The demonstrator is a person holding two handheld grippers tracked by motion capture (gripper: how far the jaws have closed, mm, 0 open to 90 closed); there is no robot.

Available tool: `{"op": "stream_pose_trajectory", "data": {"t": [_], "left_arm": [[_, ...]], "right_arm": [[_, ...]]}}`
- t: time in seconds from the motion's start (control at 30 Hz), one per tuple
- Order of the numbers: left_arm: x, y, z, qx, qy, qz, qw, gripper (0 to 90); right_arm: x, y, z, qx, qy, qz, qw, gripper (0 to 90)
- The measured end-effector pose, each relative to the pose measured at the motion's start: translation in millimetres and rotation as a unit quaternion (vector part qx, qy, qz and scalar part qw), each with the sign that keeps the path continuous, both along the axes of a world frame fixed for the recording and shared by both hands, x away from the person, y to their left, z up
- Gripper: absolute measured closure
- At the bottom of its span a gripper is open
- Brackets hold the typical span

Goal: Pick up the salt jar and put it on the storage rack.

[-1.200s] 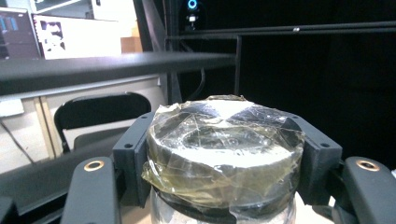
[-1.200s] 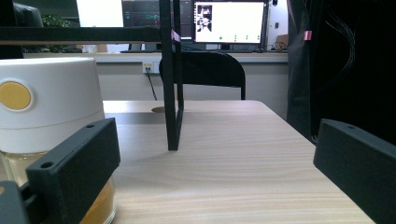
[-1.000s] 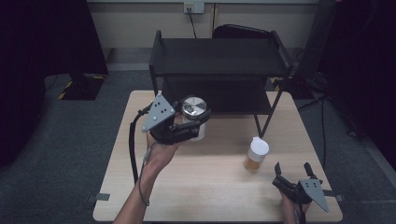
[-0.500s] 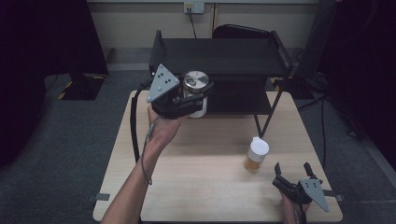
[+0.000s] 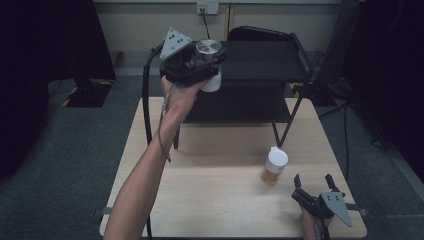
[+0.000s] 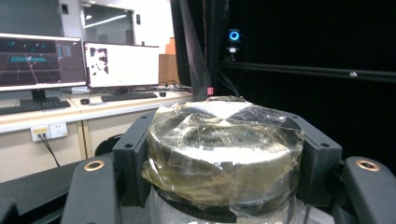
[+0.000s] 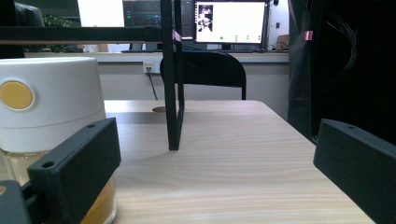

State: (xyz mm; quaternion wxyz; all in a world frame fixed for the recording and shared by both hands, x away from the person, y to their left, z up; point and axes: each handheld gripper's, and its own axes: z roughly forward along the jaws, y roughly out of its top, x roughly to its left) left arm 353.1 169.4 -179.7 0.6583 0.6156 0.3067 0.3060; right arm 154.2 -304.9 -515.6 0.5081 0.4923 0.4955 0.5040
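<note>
Shiny metal lid on the jar (image 5: pixel 209 55), wrapped in crinkled, glossy clear tape or film, with clear glass below it, clamped in the left gripper (image 5: pixel 200 62), whose jaws are matt black plastic with brass-coloured screw inserts. The bottle (image 5: pixel 274 166) has a smooth matt white plastic cap with a yellow dot over clear glass or plastic showing amber contents, and the right gripper (image 5: pixel 314 183) beside it is the same matt black plastic under a dull grey plate. The table (image 5: pixel 220 195) is pale wood-grain, smooth with a soft sheen; the shelf (image 5: pixel 260 60) is matt black metal.
</note>
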Motion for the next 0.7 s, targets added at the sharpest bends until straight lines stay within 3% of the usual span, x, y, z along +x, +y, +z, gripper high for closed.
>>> {"op": "stream_pose_trajectory", "data": {"t": [0.2, 0.37, 0.5, 0.63, 0.7], "left_arm": [[19.8, -19.8, 8.7, 0.026, -0.004, 0.042, 0.9988, 35.0], [38.9, -28.7, 4.7, 0.023, 0.007, 0.06, 0.9979, 35.0], [44.0, -42.0, -1.3, 0.016, 0.007, 0.091, 0.9957, 35.0], [47.8, -49.0, -2.8, 0.031, 0.012, 0.106, 0.9938, 35.0], [50.1, -46.7, -5.8, 0.023, 0.015, 0.104, 0.9942, 35.0]], "right_arm": [[-0.3, -0.8, 0.0, 0.001, 0.0, 0.003, 1.0, 0.0], [-0.3, -0.8, 0.1, 0.001, 0.0, 0.003, 1.0, 0.0], [-0.3, -0.8, 0.0, 0.001, 0.0, 0.003, 1.0, 0.0], [-0.3, -0.8, 0.0, 0.001, 0.0, 0.003, 1.0, 0.0], [-0.3, -0.9, 0.0, 0.001, 0.0, 0.003, 1.0, 0.0]]}}
